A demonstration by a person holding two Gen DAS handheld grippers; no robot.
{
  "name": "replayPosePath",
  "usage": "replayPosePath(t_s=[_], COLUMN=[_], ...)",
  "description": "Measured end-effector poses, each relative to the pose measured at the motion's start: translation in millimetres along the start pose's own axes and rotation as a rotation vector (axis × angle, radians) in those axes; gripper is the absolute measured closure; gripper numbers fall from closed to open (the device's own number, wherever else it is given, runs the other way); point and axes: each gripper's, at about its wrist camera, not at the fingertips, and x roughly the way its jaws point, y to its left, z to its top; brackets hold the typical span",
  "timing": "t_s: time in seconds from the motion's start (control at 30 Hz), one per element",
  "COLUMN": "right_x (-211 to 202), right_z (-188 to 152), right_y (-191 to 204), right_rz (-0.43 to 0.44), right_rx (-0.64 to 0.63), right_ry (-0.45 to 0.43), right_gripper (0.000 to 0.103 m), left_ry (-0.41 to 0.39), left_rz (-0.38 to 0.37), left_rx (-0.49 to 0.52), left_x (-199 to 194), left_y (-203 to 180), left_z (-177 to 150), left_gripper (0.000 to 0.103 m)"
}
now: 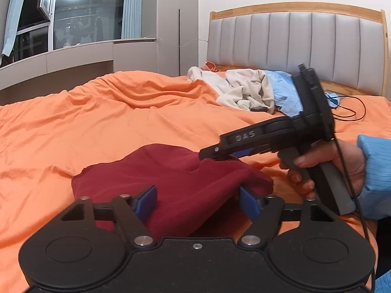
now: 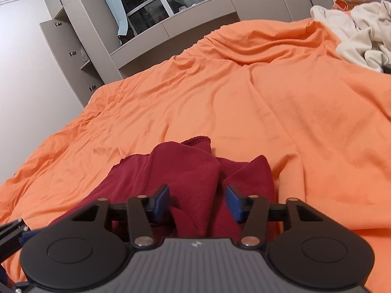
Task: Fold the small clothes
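Bunching red garment, underside hidden.

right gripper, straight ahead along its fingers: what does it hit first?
Probably the dark red garment: the right gripper is open with bunched fabric already between its fingers. Beyond lies the orange bedsheet. Depth is uncertain.

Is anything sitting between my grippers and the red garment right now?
Nothing visible. The red garment lies on the orange bedsheet directly under both open grippers: the left gripper and the right gripper. The pile of clothes sits far off by the headboard.
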Motion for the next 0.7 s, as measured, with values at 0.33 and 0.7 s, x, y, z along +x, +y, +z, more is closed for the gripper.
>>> replayPosePath(t_s=[0.33, 0.7], right_x=[-5, -36], right_z=[-4, 4], right_y=[9, 6], right_rz=[0.013, -0.013], right_rx=[-0.028, -0.027], right_ry=[-0.034, -0.140], right_gripper=[0.093, 0.095], left_ry=[0.028, -0.014], left_rz=[-0.028, -0.039], left_rx=[0.021, 0.028], left_x=[9, 14], left_y=[-6, -17], left_z=[-2, 11], left_gripper=[0.078, 0.087])
